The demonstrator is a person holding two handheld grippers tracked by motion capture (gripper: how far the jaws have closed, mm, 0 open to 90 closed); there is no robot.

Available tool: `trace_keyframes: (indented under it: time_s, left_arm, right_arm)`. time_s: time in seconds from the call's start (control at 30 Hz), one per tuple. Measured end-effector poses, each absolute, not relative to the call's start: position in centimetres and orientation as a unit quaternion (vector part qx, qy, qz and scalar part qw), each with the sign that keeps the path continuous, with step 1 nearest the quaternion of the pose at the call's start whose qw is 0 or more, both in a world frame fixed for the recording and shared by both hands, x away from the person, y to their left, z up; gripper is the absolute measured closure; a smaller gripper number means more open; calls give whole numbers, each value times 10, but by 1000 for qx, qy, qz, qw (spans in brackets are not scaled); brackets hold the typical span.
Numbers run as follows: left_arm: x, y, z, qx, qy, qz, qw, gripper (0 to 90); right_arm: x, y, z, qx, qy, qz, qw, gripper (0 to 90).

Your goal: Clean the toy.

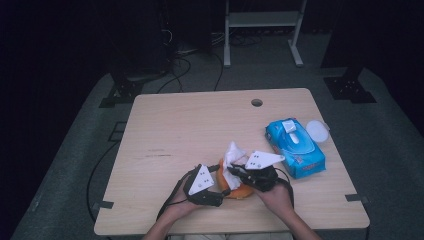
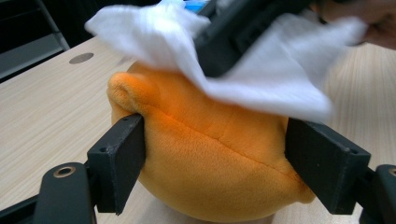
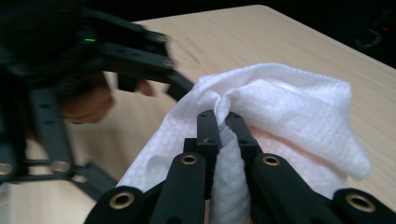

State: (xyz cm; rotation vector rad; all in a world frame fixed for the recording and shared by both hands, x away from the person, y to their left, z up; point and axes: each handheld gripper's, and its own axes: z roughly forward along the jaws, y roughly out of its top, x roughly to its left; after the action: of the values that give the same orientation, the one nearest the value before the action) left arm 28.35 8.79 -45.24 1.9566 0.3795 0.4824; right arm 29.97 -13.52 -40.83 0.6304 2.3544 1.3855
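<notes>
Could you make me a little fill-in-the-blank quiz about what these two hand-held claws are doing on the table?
1. The left gripper squeezes a plush toy whose colour is ____.
2. The right gripper is shut on a white ____.
3. The wipes pack near the table's right edge is coloured ____.
4. The white wipe lies on ____ of the toy.

Missing words: orange; wipe; blue; top
</notes>
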Motion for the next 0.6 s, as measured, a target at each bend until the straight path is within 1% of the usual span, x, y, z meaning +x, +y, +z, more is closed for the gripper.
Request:
trace_keyframes:
  time_s: [0.07, 0.1, 0.17, 0.23, 0.27, 0.33, 0.43, 0.5, 0.6]
  left_arm:
    - [284, 88, -452, 817, 157, 202, 517, 217]
    - [284, 89, -452, 816, 158, 201, 518, 216]
    - [284, 89, -449, 810, 165, 204, 524, 189]
    - [284, 90, -448, 802, 175, 201, 534, 147]
    - [286, 91, -447, 793, 192, 197, 544, 138]
    - [288, 91, -449, 796, 196, 192, 539, 129]
    - [286, 89, -453, 800, 192, 190, 535, 168]
    - [285, 87, -452, 803, 184, 193, 532, 205]
    - [281, 84, -452, 805, 164, 202, 533, 230]
  right_arm:
    - [302, -140, -409, 229, 825, 486, 172, 854]
    - [306, -151, -411, 252, 820, 487, 165, 854]
    - [308, -155, -413, 254, 819, 488, 161, 854]
    - [305, -155, -414, 249, 823, 488, 154, 854]
    - [304, -154, -414, 242, 824, 490, 150, 854]
    - [301, -150, -415, 228, 830, 489, 144, 854]
    - [298, -145, -414, 220, 836, 480, 150, 854]
    - [300, -146, -412, 229, 832, 485, 144, 854]
    - [300, -145, -407, 233, 826, 493, 144, 853]
